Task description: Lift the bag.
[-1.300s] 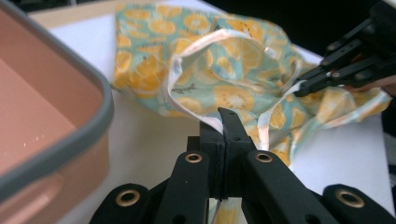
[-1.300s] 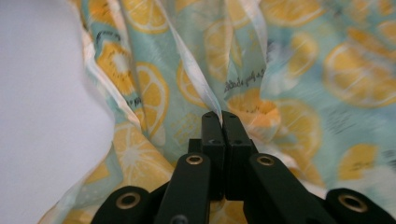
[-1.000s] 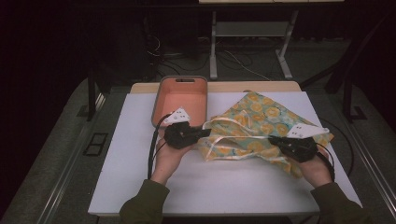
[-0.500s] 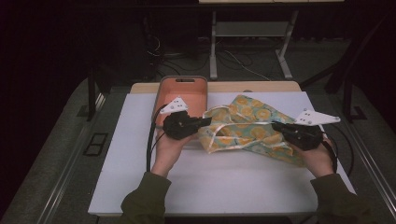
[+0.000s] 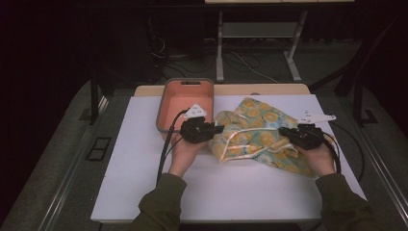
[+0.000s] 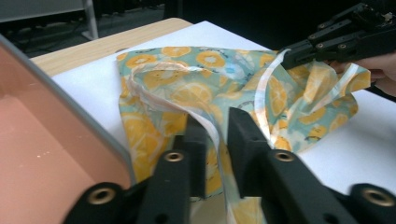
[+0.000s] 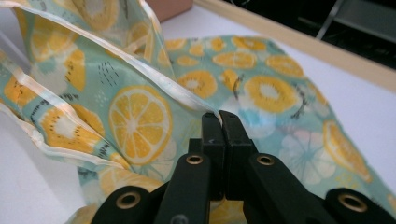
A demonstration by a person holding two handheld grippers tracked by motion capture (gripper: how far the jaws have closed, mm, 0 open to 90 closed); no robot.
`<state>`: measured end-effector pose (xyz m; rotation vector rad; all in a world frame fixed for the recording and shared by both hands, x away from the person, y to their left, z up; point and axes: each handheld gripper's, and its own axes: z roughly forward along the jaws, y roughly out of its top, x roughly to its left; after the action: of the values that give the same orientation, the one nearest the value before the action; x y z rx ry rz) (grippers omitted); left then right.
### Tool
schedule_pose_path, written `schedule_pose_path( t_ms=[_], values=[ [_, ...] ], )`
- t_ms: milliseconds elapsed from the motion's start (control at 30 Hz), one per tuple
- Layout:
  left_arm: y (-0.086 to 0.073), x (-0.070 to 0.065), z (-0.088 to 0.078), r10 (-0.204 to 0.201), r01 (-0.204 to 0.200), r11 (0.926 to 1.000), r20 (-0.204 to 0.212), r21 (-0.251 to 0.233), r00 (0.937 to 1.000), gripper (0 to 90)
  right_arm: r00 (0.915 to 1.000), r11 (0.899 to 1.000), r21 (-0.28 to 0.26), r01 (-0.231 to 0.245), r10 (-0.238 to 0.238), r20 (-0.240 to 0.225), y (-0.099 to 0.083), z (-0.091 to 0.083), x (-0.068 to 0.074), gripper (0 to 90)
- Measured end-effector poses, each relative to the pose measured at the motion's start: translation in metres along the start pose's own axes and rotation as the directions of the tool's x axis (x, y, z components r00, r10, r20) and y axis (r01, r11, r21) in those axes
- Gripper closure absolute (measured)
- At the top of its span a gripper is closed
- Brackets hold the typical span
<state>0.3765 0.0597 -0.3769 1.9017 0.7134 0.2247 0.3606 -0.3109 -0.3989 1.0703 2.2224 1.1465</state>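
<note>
A teal cloth printed with orange slices (image 5: 260, 137) lies crumpled on the white table (image 5: 144, 154), a white hem running along its edge. My left gripper (image 5: 219, 129) is at the cloth's left end. In the left gripper view its jaws (image 6: 217, 123) have just been opening: a narrow gap shows, with the hem (image 6: 212, 128) loose between them. My right gripper (image 5: 283, 130) is at the right side of the cloth. In the right gripper view it (image 7: 219, 116) is shut on the hem of the cloth (image 7: 140, 116), and that edge is lifted.
An orange tub with a grey rim (image 5: 161, 108) stands just left of the left gripper, at the table's far edge, and it looks empty. Bare white tabletop lies between the cloth and the person. Black cables trail from both grippers toward the person.
Both grippers have moved away from the person, carrying the cloth's edge. The cloth has bunched up more in the middle. The left jaws have parted from shut to a narrow gap.
</note>
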Motion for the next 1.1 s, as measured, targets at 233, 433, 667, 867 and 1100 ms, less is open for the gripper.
schedule_pose_path(
  t_ms=[233,433,667,867,1100],
  values=[
    [-0.01,-0.005,-0.02,0.021,-0.02,0.9997,-0.012,0.012,0.9997,48.3,0.9941,0.997,-0.022,-0.078,0.076,-0.078,-0.004,-0.01,-0.004,73.0],
    [-0.019,-0.012,-0.035,0.049,-0.049,0.9984,-0.016,0.028,0.9987,28.8,0.9829,0.993,-0.035,-0.113,0.106,-0.15,-0.004,-0.02,0.0,58.4],
    [-0.026,-0.016,-0.047,0.05,-0.05,0.9979,-0.013,0.041,0.9986,13.5,0.9735,0.993,-0.062,-0.103,0.088,-0.211,-0.001,-0.028,0.006,40.3],
    [-0.031,-0.017,-0.057,0.049,-0.048,0.9979,-0.006,0.043,0.9988,8.5,0.9598,0.994,-0.052,-0.093,0.075,-0.27,-0.001,-0.028,0.013,28.4],
    [-0.042,-0.014,-0.07,0.042,-0.042,0.9972,0.004,0.061,0.9991,3.3,0.9411,0.996,-0.067,-0.062,0.036,-0.336,-0.003,-0.037,0.028,19.0]
  ],
)
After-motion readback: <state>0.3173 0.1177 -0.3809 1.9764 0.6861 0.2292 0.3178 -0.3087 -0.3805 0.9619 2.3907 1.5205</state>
